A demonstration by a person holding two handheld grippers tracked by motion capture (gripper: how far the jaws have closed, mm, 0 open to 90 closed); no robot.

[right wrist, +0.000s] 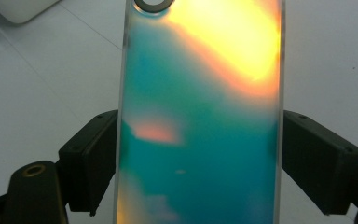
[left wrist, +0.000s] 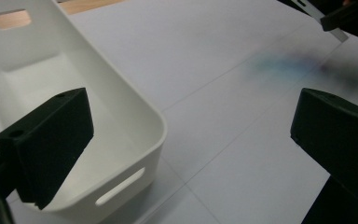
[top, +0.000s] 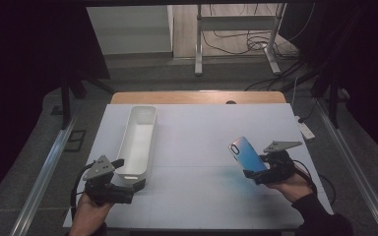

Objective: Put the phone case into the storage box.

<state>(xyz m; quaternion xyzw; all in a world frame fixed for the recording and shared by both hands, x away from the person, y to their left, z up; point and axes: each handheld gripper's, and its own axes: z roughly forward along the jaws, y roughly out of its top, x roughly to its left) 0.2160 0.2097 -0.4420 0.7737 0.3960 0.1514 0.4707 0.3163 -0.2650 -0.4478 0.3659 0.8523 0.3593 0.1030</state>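
Observation:
A phone case [top: 246,154] with an iridescent blue-green and orange back is held above the right side of the table. My right gripper [top: 261,168] is shut on the phone case [right wrist: 200,116], one jaw on each long edge, with the camera hole pointing away from me. At the near left, my left gripper [top: 130,173] stands open by the near end of a long white bin [top: 139,140]. In the left gripper view the bin [left wrist: 121,112] sits partly between the jaws, its near right corner and handle slot showing; nothing is gripped.
A white sheet [top: 197,162] covers the table, with a wooden edge [top: 197,97] at the back. Metal rails run along both sides. A stand and cables lie on the floor beyond. The other gripper [left wrist: 349,16] is at the top right of the left gripper view.

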